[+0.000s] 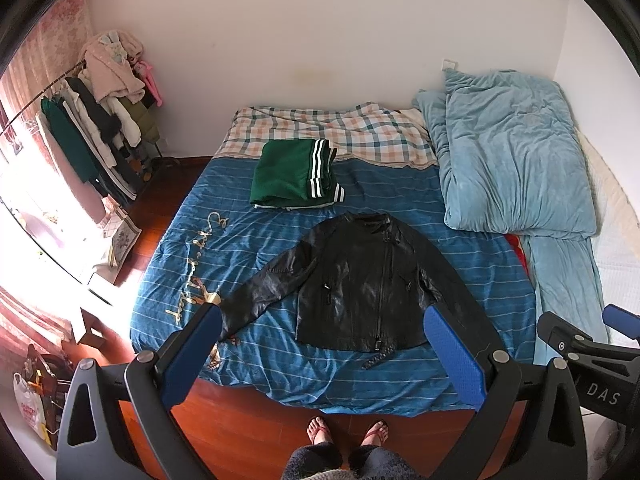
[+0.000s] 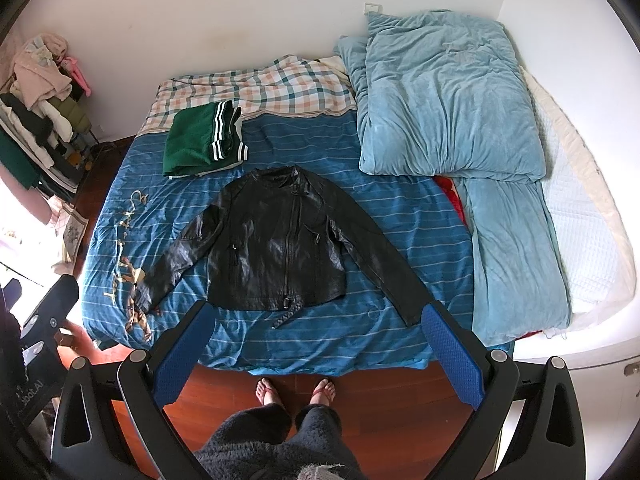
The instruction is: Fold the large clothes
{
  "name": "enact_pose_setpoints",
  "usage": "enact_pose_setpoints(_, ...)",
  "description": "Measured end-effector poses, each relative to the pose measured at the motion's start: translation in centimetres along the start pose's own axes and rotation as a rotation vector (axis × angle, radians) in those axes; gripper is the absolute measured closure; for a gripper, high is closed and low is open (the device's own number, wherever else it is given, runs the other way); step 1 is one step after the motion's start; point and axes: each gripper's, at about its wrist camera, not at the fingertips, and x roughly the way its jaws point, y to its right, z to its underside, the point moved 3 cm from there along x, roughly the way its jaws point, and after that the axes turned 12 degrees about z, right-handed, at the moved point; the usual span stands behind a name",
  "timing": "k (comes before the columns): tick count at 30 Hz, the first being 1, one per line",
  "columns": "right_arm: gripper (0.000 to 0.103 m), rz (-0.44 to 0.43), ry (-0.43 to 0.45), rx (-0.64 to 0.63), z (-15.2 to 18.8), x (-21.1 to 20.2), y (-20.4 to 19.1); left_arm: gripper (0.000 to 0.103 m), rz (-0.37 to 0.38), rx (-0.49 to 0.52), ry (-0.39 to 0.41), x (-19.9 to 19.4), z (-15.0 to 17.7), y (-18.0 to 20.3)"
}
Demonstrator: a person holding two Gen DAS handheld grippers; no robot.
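Observation:
A black leather jacket (image 1: 360, 284) lies flat, front up, sleeves spread, on the blue striped bed cover (image 1: 256, 240); it also shows in the right wrist view (image 2: 276, 240). A folded green garment with white stripes (image 1: 296, 174) lies behind it, also in the right wrist view (image 2: 200, 140). My left gripper (image 1: 320, 344) is open and empty, held above the bed's near edge. My right gripper (image 2: 316, 340) is open and empty, also above the near edge; part of it shows in the left wrist view (image 1: 588, 344).
A light blue duvet (image 1: 512, 152) is piled on the bed's right side. A clothes rack (image 1: 100, 120) stands at the far left by the wall. The person's feet (image 1: 348, 432) stand on the wooden floor. Bags (image 1: 36, 396) sit at left.

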Motion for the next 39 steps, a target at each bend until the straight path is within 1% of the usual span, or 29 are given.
enact_pose_setpoints(7,0.000,0.000,-0.002,-0.002,0.1,0.0,-0.2,0.000,-0.003,0.001,-0.001,0.1,-0.1,-0.7)
enact_pose_setpoints(8,0.000,-0.003,-0.002,-0.002,0.1,0.0,-0.2,0.000,0.001,0.002,-0.001,0.1,-0.4,0.0)
enact_pose_setpoints(24,0.000,-0.018,-0.012,0.002,0.1,0.0,-1.1,0.000,0.000,0.002,-0.002,0.3,-0.7,0.0)
enact_pose_setpoints(26,0.000,-0.059,-0.025,0.020,0.0,0.2,-1.5,0.000,-0.011,0.009,0.003,0.4,-0.8,-0.1)
enact_pose_setpoints(27,0.000,-0.103,-0.041,0.033,0.0,0.5,-1.8,0.000,-0.023,0.014,0.009,0.6,-1.1,-0.3)
enact_pose_setpoints(29,0.000,-0.228,-0.103,0.059,-0.1,1.4,-2.6,0.000,-0.043,0.016,0.024,1.1,-2.0,-0.9)
enact_pose_setpoints(31,0.000,-0.307,-0.137,0.092,-0.1,2.0,-3.0,0.000,-0.062,0.016,0.045,1.6,-2.9,-1.7)
enact_pose_setpoints(32,0.000,-0.313,-0.136,0.107,-0.2,2.3,-3.0,0.000,-0.078,0.018,0.060,1.9,-3.4,-2.0)
enact_pose_setpoints(35,0.000,-0.295,-0.124,0.139,-0.6,3.4,-3.0,0.000,-0.141,0.039,0.119,3.1,-5.3,-3.2)
enact_pose_setpoints(37,0.000,-0.266,-0.117,0.201,-0.9,5.3,-2.3,0.000,-0.170,0.052,0.148,4.3,-5.9,-3.9)
enact_pose_setpoints(39,0.000,-0.255,-0.104,0.278,-1.6,7.7,-1.4,0.000,-0.190,0.069,0.169,6.0,-6.7,-4.5)
